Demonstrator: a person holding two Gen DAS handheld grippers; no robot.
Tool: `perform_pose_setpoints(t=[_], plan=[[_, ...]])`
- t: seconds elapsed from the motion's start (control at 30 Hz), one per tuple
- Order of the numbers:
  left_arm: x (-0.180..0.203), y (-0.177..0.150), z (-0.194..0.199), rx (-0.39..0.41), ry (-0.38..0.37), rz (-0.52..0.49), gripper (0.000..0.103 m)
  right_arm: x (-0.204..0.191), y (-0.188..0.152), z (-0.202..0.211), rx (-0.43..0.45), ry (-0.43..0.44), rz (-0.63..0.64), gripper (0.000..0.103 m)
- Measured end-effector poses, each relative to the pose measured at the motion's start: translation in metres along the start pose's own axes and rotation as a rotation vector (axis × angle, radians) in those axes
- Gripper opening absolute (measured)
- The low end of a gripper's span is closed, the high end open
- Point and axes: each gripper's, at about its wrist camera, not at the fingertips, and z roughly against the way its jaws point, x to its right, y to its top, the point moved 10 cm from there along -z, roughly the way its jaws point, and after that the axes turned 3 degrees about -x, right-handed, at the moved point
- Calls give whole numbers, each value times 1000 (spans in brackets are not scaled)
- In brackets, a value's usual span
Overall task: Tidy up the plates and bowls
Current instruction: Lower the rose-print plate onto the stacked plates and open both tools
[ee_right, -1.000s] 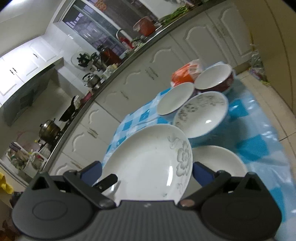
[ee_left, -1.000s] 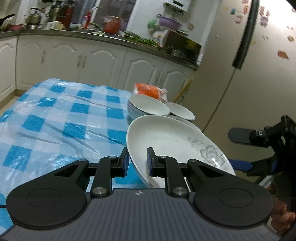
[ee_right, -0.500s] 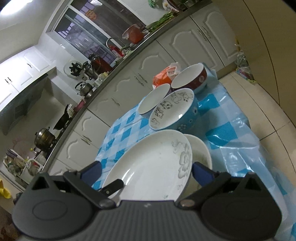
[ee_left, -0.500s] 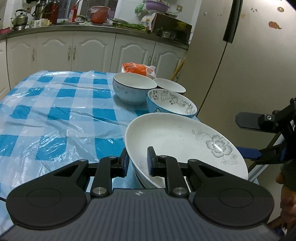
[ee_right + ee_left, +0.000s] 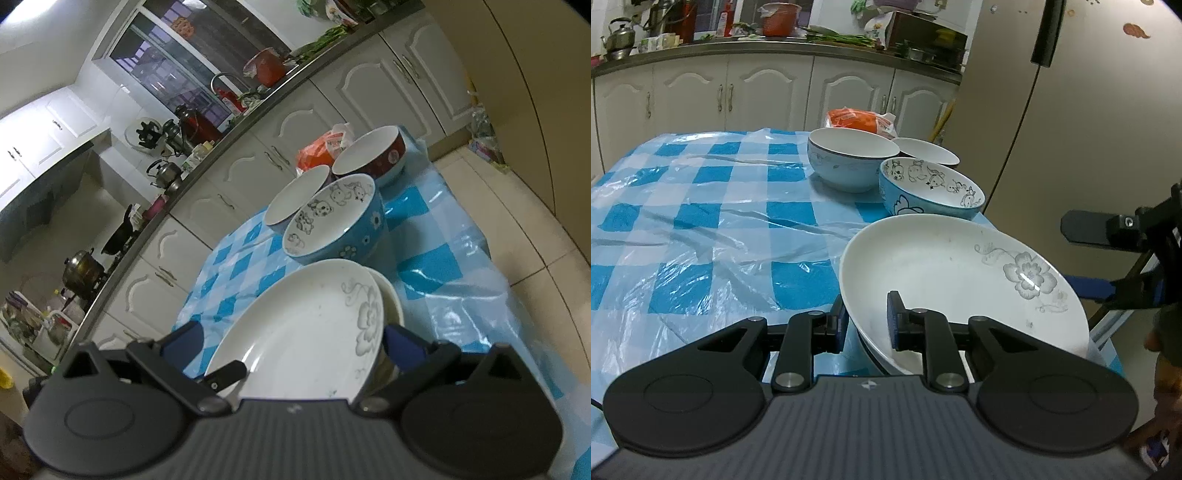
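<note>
A white plate with a grey flower lies tilted on another white dish at the near corner of the table. My left gripper holds the plate's near rim between its pads, and its jaws are opening. One of its black fingers shows on that rim in the right wrist view. My right gripper is open wide, with a blue pad on each side of the plate and neither pressing it. It appears as the right gripper beside the plate's right edge in the left wrist view.
Behind the plate stand a blue cartoon bowl, a white bowl and a red-sided bowl, with an orange bag at the back. A blue-checked plastic cloth covers the table. A fridge stands on the right.
The flowered plate has come down onto the dish below it, and both grippers sank with it. The blue cartoon bowl came into the left view. The left jaws stand slightly wider.
</note>
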Motion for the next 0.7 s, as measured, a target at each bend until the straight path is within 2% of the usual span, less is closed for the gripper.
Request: perform_pose_setpoints(t=[0.37, 0.53, 0.7], plan=[[2, -2, 4, -1, -7, -10, 21, -8, -5, -1, -20, -75, 115, 103], [-1, -2, 5, 3, -5, 2, 21, -2, -4, -2, -23, -123, 123, 103], [-6, -3, 9, 3, -3, 14, 21, 0, -2, 0, -14, -96, 101, 103]])
